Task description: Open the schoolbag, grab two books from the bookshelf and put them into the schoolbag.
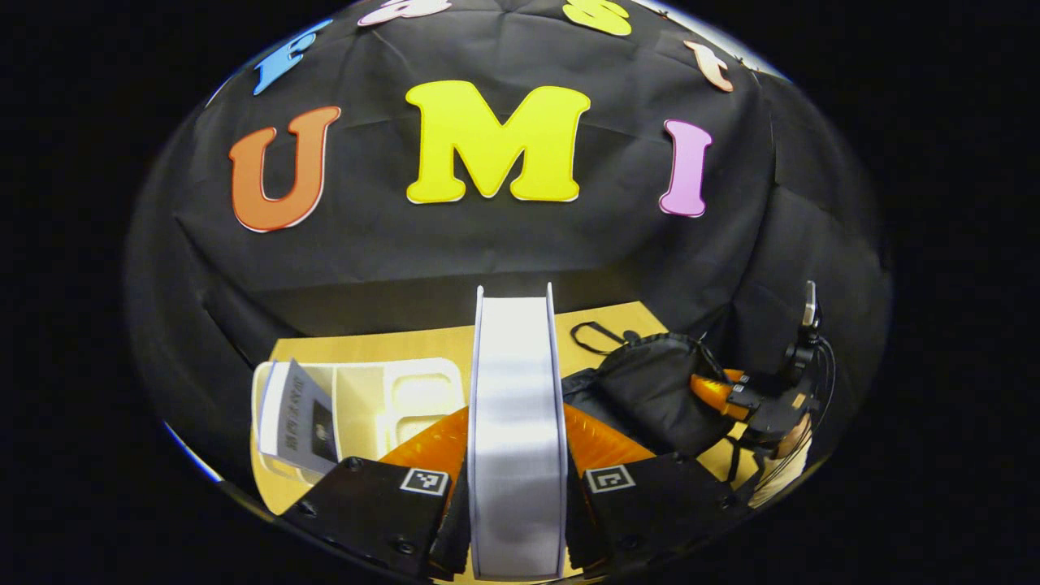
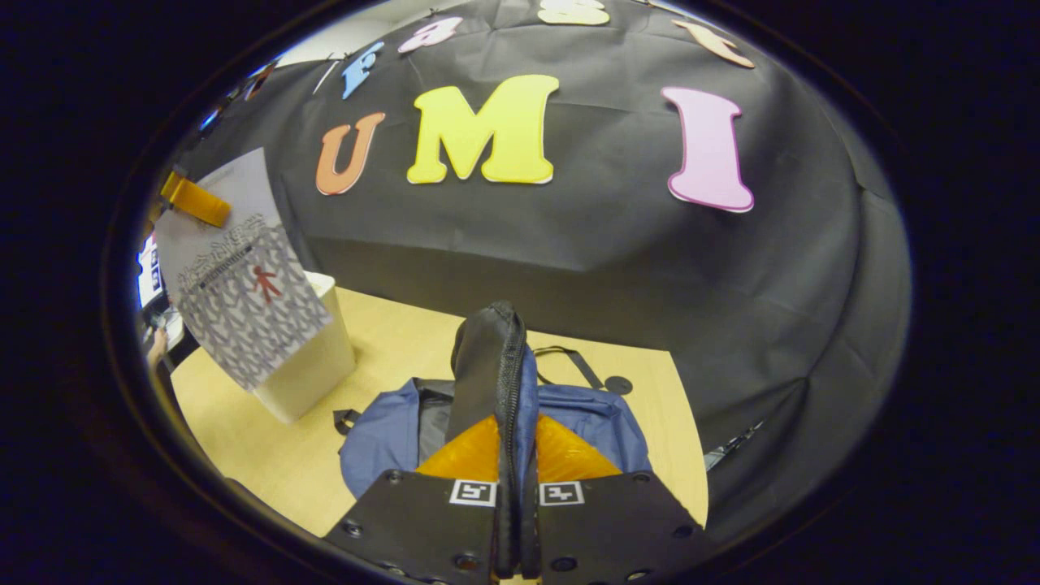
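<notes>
Left gripper (image 1: 515, 475): jaws clamped on a white book (image 1: 515, 422), one finger on each side, page edge facing the camera. Held up above the table (image 1: 382, 345). Bottom of the book cut off at the edge of the left gripper view.

Right gripper (image 2: 515, 479): jaws squeezed together on the schoolbag's black flap (image 2: 487, 366), with the zipper running up it. Flap lifted up over the schoolbag (image 2: 382, 439), which lies open on the table, blue inside. Hard to see deep into the bag, with the flap and fingers in front.

Behind the left gripper, a white bookshelf (image 1: 382, 402) on the table with another book (image 1: 296, 418) leaning in it. Its cover too blurry to make out. Off to the side, the schoolbag and the other gripper, small and partly hidden.
</notes>
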